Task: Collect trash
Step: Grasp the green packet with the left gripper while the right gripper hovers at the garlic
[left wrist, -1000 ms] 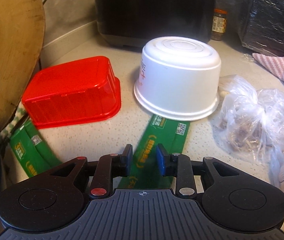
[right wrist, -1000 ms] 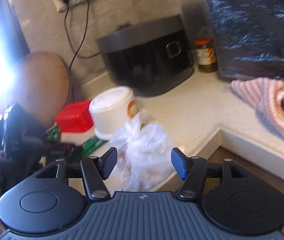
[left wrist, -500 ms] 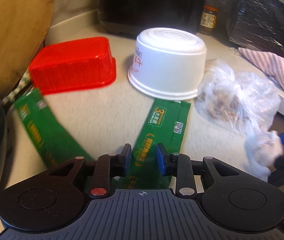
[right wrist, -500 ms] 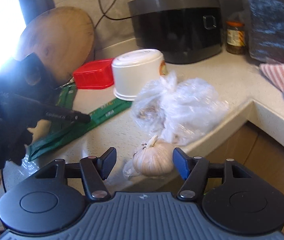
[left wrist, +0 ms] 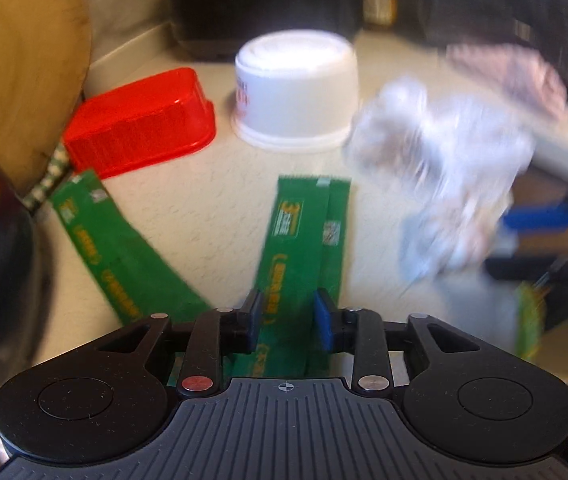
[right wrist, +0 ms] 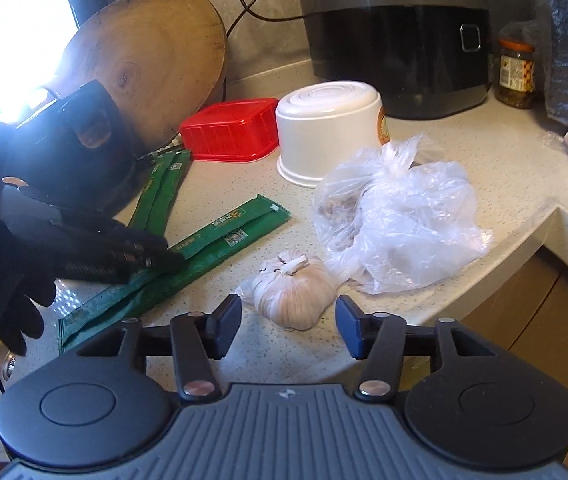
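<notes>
Left wrist view first: my left gripper [left wrist: 287,316] hangs over the nearer green wrapper [left wrist: 302,240], which runs from between the jaws up toward 12 o'clock on the speckled counter [left wrist: 204,208]. The jaws are opening, the wrapper lying in the gap between them – I cannot see the pads pressing on it. A second green wrapper [left wrist: 112,256] slants off toward 10 o'clock, its far end just beside the red plastic tub [left wrist: 140,124], which sits upside down. At 12 o'clock beyond the wrapper stands the upturned white bowl [left wrist: 296,88], and at 2 o'clock a clear plastic bag [left wrist: 440,168], badly blurred.

From the right wrist view, my right gripper [right wrist: 288,326] has its jaws apart with nothing between the pads; a garlic bulb [right wrist: 294,294] lies just ahead of them at 12 o'clock, touching the bag's near edge. The bag sits at 1 o'clock, close to the counter's edge. At 9 o'clock a gloved hand [right wrist: 0,280] carries the left gripper, its fingertips down on the wrapper – whether they touch it I cannot tell from here. Farther back stand a round wooden board [right wrist: 152,64] at 11 o'clock, a black cooker [right wrist: 396,40] at 1 o'clock, and a jar [right wrist: 518,74] beside it.
</notes>
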